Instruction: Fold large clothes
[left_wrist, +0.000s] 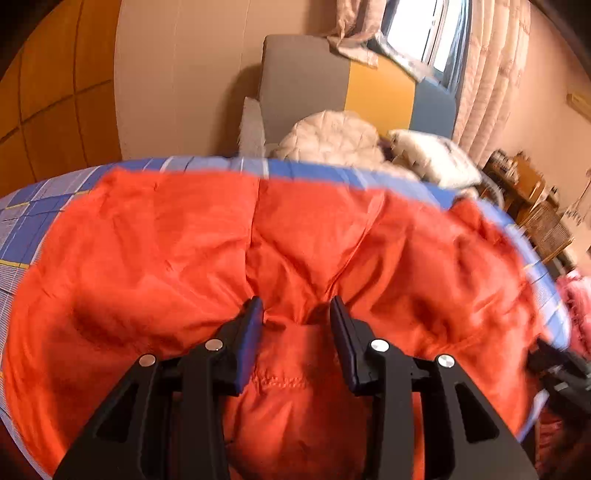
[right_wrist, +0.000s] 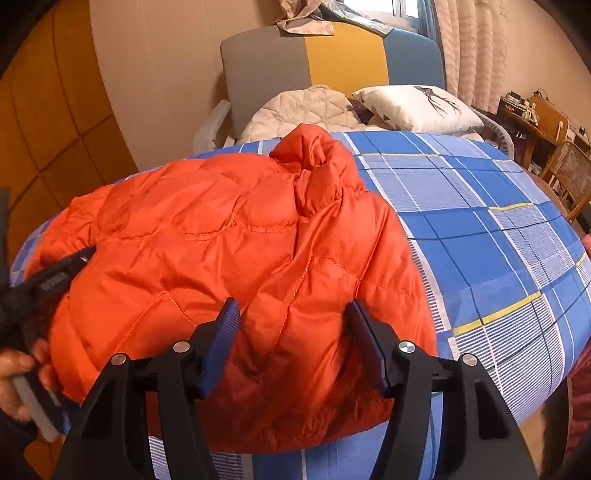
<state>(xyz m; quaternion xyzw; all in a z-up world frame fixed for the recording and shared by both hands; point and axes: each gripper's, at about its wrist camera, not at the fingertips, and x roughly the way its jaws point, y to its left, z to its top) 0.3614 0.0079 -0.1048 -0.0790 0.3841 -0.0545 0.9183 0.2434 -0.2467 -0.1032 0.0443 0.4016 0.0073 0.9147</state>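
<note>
A blue plaid bedsheet (right_wrist: 491, 236) covers the bed and fills the lower half of both views, with a grey, yellow and blue headboard (right_wrist: 332, 59) standing at 12 o'clock beyond it. On the sheet lies the orange puffer jacket (right_wrist: 229, 251), a quilted mass that spreads from 9 o'clock to the centre in the right wrist view and across nearly the whole width in the blurred left wrist view. Behind it, toward 12 o'clock, rest a cream quilted garment (right_wrist: 299, 107) and a white pillow (right_wrist: 417, 105) against the headboard. The left gripper (left_wrist: 295, 314) sits at 6 o'clock of its own view with a bunched ridge of the jacket's fabric rising between its blue-padded fingers (left_wrist: 251, 332); the pads look pressed into the folds, so it is pinching the jacket. The right gripper (right_wrist: 291, 314) also sits at 6 o'clock, over the jacket's near edge; its fingers (right_wrist: 221, 332) stand apart with orange fabric bulging between them, and the pads seem barely to touch it, so the grip looks slack. At 8 o'clock in the right wrist view a hand (right_wrist: 18, 373) holds the other tool's handle beside the jacket's dark collar lining (right_wrist: 55, 280).
</note>
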